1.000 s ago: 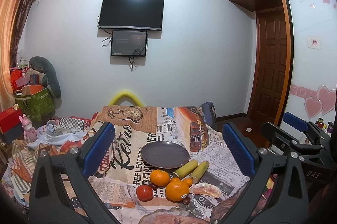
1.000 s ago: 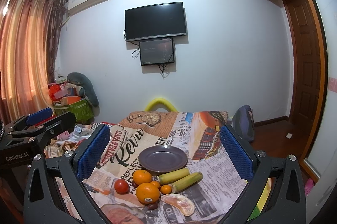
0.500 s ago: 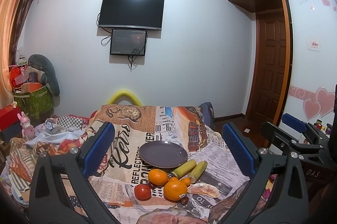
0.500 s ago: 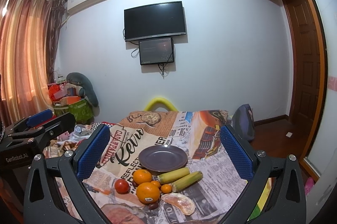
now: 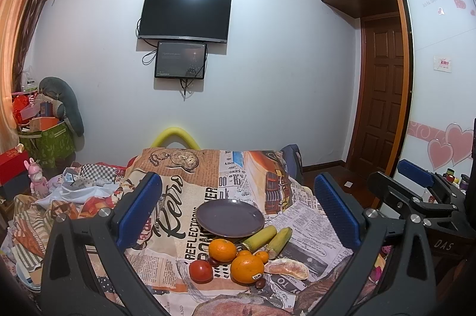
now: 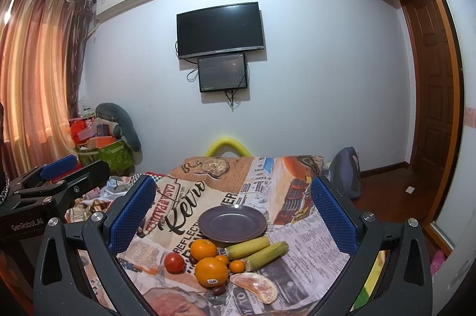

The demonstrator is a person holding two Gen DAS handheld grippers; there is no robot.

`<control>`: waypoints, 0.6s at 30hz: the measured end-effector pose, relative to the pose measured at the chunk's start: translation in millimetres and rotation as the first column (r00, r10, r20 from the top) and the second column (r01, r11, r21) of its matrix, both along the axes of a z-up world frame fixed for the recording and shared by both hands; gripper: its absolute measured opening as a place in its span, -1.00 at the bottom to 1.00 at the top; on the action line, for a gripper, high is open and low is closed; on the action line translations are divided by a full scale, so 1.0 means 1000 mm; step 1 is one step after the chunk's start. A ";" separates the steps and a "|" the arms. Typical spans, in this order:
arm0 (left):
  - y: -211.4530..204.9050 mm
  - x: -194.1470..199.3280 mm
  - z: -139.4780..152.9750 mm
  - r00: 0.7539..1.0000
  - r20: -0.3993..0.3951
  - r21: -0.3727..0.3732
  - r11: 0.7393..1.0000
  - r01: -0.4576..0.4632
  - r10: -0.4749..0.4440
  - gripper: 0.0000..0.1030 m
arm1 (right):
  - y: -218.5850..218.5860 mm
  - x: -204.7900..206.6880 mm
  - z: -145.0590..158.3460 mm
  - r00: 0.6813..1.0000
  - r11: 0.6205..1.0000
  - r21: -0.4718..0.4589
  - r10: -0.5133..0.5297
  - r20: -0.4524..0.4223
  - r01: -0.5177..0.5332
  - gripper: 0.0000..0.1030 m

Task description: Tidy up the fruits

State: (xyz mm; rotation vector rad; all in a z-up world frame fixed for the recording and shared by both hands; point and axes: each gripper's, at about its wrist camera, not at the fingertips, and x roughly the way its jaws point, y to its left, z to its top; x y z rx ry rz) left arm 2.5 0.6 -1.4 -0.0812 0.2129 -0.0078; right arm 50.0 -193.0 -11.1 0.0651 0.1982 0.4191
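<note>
A dark purple plate (image 5: 230,217) (image 6: 232,223) sits empty on the printed tablecloth (image 5: 184,197). In front of it lie two oranges (image 5: 247,269) (image 6: 211,271), a red tomato (image 5: 200,270) (image 6: 174,262), two green-yellow corn pieces (image 5: 269,235) (image 6: 258,250), small tangerines (image 6: 237,266), a dark date (image 6: 218,290) and a peeled citrus piece (image 5: 286,268) (image 6: 257,286). My left gripper (image 5: 238,212) is open and empty, held above and before the fruit. My right gripper (image 6: 232,214) is open and empty too. Each gripper shows at the other view's edge.
The table drops off on the right toward a wooden floor and a brown door (image 5: 383,95). A heap of cloth and boxes (image 5: 74,188) lies left of the table. A grey backpack (image 6: 345,173) stands at the far right corner. A TV (image 5: 186,15) hangs on the wall.
Both grippers have drifted slightly; the left view tilted a little, so the fruit sits a touch lower-left in it. Nothing was grasped or moved.
</note>
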 end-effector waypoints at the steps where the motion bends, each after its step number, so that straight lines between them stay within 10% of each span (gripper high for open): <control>1: 0.000 0.000 0.000 1.000 0.000 -0.001 1.000 0.000 0.000 1.00 | 0.000 0.000 0.000 1.000 1.000 -0.001 0.000 0.000 0.000 1.00; 18: 0.005 0.001 -0.003 1.000 -0.002 -0.010 1.000 0.001 -0.001 1.00 | 0.001 0.002 -0.001 1.000 1.000 -0.007 -0.009 0.000 0.009 1.00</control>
